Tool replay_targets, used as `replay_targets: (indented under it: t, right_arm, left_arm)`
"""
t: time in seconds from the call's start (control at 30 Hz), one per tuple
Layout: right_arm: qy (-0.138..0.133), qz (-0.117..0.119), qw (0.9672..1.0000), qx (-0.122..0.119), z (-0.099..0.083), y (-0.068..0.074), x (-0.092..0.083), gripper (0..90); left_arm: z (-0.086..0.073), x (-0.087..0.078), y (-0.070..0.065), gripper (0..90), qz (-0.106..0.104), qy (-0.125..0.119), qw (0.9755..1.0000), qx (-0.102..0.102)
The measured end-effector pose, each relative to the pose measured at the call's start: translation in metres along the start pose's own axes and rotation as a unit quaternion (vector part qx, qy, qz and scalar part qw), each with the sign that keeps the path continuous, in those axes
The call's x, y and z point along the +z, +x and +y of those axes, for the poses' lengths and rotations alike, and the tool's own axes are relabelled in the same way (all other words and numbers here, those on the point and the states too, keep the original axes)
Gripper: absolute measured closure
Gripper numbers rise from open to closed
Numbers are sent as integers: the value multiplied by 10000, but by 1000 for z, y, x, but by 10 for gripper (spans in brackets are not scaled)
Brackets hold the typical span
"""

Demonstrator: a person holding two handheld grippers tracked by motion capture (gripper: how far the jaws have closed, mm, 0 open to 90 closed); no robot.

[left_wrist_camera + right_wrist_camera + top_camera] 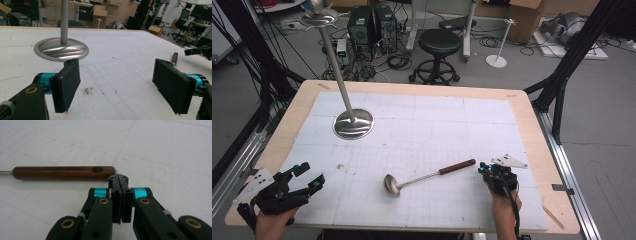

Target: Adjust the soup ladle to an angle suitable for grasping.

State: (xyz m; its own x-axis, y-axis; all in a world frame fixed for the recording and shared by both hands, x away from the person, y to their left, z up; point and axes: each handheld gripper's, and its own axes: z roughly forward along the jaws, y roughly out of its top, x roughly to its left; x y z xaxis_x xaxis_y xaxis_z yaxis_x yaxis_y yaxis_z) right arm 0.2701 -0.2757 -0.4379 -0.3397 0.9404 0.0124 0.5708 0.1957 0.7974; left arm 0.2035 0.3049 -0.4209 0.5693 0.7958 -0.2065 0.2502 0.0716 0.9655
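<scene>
Right gripper of mine is closed on nothing, its tip just short of the ladle handle's end; my left gripper hangs wide open at the lower left of the high view. Lying at lower centre on the counter, the ladle looks stiff, fairly light, bowl-heavy and slick along its steel. I'd grip the dark wooden handle, which should slip less. Its bowl is small, round and polished.
</scene>
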Motion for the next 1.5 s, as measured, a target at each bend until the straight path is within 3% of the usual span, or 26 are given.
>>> replay_targets:
  t: [0.1,0.33,0.53,0.7,0.93,1.03,1.1,1.13,1.23,1.27,1.33,1.4,1.5]
  right_arm:
    - [49,-78,9999,57,2,-8,4,896]
    - [235,-211,9993,-183,13,-17,27,896]
    - [284,72,9985,-465,16,-18,38,897]
    - [245,391,9974,-562,16,-16,40,899]
    - [324,522,9960,-646,15,-3,36,898]
    - [315,408,9975,-475,12,7,34,898]
    - [277,570,9968,-486,11,13,33,898]
    - [272,705,9949,-668,13,22,36,898]
    - [284,706,9943,-751,16,28,39,898]
    - [217,571,9950,-795,19,29,39,898]
    - [87,410,9970,-643,25,23,39,898]
    - [139,306,9979,-550,28,15,41,898]
    - [294,276,9970,-657,30,12,49,898]
  left_arm:
    - [0,1,0,225,6,9,10000,1]
    - [-1,0,1,225,26,40,10000,-4]
    - [-1,1,2,226,42,23,10000,-38]
    - [-1,1,1,226,23,17,10000,-27]
    - [0,0,3,227,72,-9,10000,-66]
    - [0,-1,4,228,94,-9,9999,-69]
    - [0,-2,5,228,103,-11,9999,-70]
    - [0,-3,5,228,121,-7,9999,-72]
    - [0,-5,6,229,159,-35,9998,-100]
    - [0,-5,6,231,162,-40,9998,-107]
    - [-1,-5,7,231,164,-21,9998,-100]
    - [-1,-5,8,231,159,-14,9998,-98]
    - [0,-4,7,231,138,-17,9999,-91]
